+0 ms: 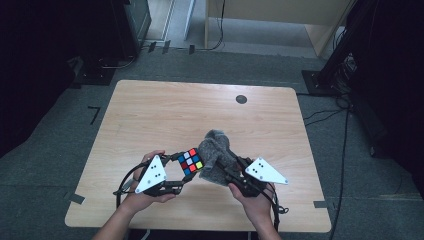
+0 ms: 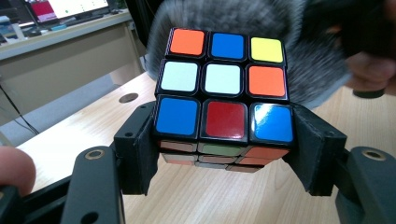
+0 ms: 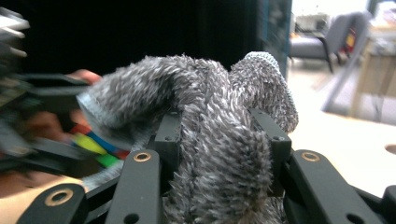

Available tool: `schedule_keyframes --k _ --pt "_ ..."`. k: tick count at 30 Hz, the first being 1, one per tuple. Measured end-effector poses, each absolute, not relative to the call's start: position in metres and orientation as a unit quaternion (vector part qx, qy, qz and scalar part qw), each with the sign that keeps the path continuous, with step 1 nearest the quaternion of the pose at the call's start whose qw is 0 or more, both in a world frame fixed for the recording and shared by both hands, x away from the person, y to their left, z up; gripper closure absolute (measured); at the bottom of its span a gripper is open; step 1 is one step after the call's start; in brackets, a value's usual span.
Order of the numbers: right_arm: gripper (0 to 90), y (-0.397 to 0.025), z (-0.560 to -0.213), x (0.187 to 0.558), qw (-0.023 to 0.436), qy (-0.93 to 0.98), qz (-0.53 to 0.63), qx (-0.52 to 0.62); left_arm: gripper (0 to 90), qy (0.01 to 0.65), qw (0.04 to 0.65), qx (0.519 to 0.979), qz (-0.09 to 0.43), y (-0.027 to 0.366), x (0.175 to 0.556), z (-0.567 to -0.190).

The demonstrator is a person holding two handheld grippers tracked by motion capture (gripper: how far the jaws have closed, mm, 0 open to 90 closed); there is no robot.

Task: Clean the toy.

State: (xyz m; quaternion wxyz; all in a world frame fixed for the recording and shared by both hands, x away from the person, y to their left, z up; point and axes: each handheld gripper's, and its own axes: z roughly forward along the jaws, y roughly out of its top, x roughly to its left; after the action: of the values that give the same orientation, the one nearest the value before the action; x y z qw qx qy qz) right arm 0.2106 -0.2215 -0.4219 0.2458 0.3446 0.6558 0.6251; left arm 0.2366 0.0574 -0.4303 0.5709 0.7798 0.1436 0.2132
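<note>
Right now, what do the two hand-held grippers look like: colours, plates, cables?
Both are black linkage frames with brass-coloured pivot rivets. The left hand-held gripper and the right hand-held gripper each carry a pale three-cornered plate with dark dots on top. Black cables trail back past the wrists. Jaw pads are black and blocky. Forearms are bare, no sleeves.

Puzzle cube (image 2: 223, 80): glossy plastic, smooth coloured stickers. Cloth (image 3: 219, 140): grey, fuzzy, shaggy pile. Tabletop (image 1: 150, 115): pale wood grain, smooth matt. Left claw (image 2: 224, 154): matt black plastic.
</note>
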Motion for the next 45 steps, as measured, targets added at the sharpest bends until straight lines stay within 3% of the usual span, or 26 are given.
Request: schedule_keyframes --k 9,17,23,34,41,45 --pt "61.5 -0.224 -0.446 0.226 0.229 0.680 0.573 0.397 34.0 0.155 0.600 0.759 0.199 0.070 0.239 -0.420" --pt "61.4 -0.220 -0.420 0.208 0.264 0.655 0.620 0.341 34.0 0.147 0.577 0.778 0.203 0.063 0.240 -0.429" --pt "61.7 -0.218 -0.435 0.217 0.236 0.670 0.605 0.361 34.0 0.147 0.598 0.764 0.195 0.069 0.238 -0.421" --pt "61.8 -0.215 -0.423 0.209 0.258 0.668 0.607 0.346 34.0 0.141 0.568 0.781 0.217 0.062 0.238 -0.429" --pt "61.9 -0.215 -0.443 0.222 0.240 0.693 0.564 0.380 34.0 0.146 0.599 0.762 0.199 0.071 0.239 -0.420" --pt "61.9 -0.220 -0.438 0.220 0.242 0.676 0.581 0.383 34.1 0.145 0.585 0.771 0.208 0.070 0.240 -0.423"
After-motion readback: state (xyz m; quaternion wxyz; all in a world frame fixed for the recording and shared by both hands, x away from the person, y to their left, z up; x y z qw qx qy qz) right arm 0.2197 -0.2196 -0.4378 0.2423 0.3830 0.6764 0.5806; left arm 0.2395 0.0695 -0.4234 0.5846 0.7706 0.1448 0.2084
